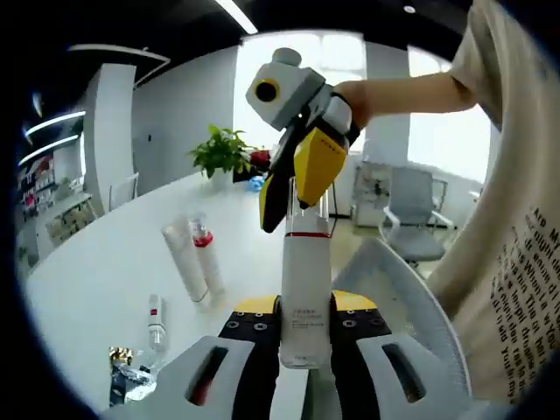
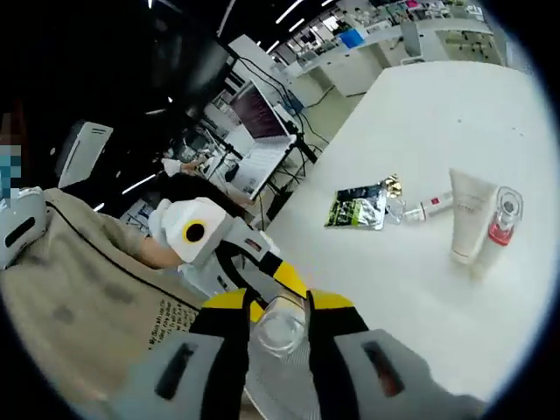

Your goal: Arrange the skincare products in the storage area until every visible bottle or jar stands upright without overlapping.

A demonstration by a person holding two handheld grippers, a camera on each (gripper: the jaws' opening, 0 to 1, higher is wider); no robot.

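bottle (image 1: 305, 297) label: too small to read | foil packet (image 1: 128, 378): cut by rim

We see a tall white bottle (image 1: 305, 297) with a red band and clear cap held upright above the table. A white tube (image 1: 185, 261) and red-capped clear bottle (image 1: 206, 254) lie side by side; a small vial (image 1: 156, 320) lies nearby.

White bottle (image 1: 305, 297) between left tool (image 1: 304, 325) jaws, right tool (image 1: 297, 184) atop.
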